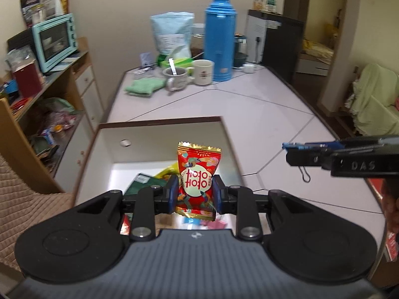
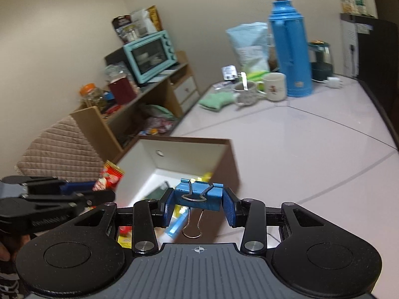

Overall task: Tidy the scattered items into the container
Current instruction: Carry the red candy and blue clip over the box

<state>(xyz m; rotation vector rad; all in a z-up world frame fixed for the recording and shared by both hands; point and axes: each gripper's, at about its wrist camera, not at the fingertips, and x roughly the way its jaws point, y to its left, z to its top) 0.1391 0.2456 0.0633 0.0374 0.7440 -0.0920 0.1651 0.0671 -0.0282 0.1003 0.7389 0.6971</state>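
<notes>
Left wrist view: left gripper [image 1: 195, 191] clamped on a glossy red snack packet [image 1: 197, 174] w/ crimped gold edges, held upright over the open box [image 1: 159, 134], inside its brown rim. Box walls white, smooth; packets lie on its floor. Pale glossy table [image 1: 261, 114] beyond is bare up to the mugs.

Right wrist view: right gripper [image 2: 198, 205] clamped on a blue binder clip [image 2: 199, 194], wire loops hanging, near the box's right rim. Table to the right is clear.
</notes>
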